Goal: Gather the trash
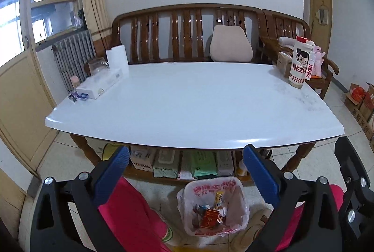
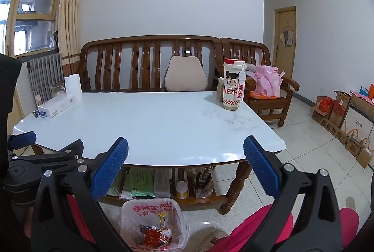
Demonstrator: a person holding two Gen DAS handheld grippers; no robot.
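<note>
Glossy white tabletop (image 1: 187,107) on varnished wood legs, shiny slatted wooden bench (image 1: 187,34) behind with a soft matt cushion (image 1: 230,43). Thin crinkly plastic bag (image 1: 236,207) lines the bin; ribbed blue pads (image 1: 112,174) on matt black plastic.

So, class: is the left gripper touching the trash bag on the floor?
Apart. In the left wrist view the left gripper is open with nothing between its fingers, and the trash bag sits lower on the floor, clear of both blue pads.
</note>
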